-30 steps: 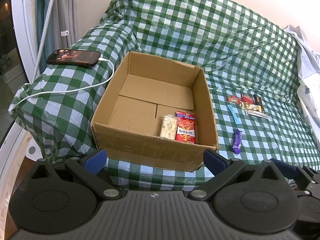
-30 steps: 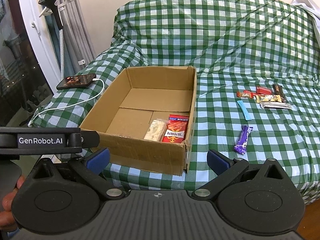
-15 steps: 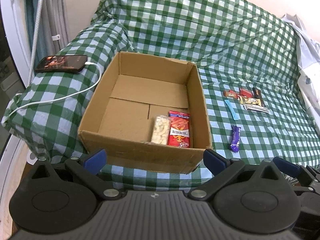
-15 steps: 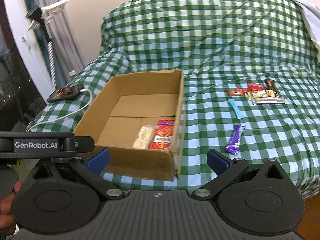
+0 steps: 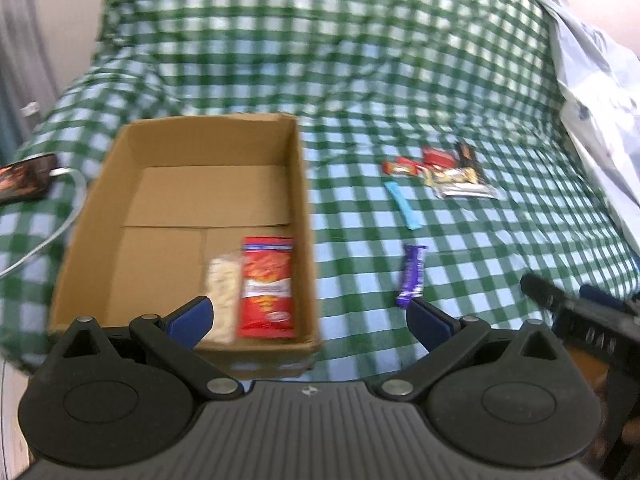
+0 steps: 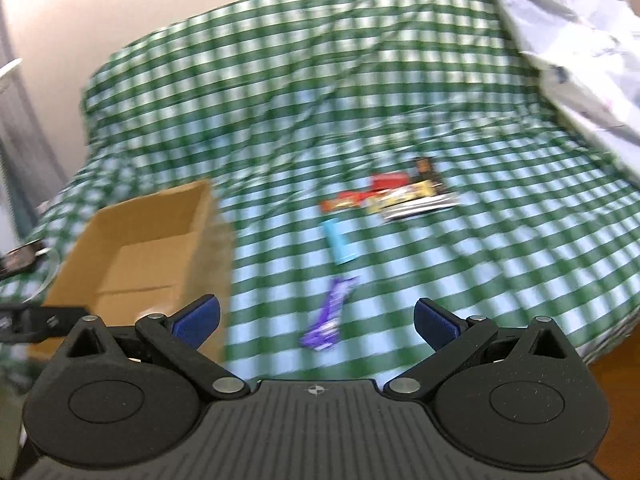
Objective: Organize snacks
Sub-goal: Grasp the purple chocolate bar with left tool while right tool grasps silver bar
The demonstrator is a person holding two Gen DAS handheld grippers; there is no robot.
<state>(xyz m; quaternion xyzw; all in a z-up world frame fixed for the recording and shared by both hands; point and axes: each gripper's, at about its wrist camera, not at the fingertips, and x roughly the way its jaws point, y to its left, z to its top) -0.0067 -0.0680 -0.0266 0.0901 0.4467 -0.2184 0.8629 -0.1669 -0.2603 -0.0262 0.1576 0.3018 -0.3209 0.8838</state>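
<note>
Left wrist view: left claw spread wide, empty, above the near wall of a cardboard box on a green checked cover.
Box contents: red snack packet beside a pale packet.
Right of box: purple bar, blue stick, cluster of bars.

Right wrist view: blurred; right claw spread wide, empty, with the purple bar lying between its fingers.

A home, probably a living room: ahead of the jaws, a sofa under green checked cloth, curtain far left.
</note>
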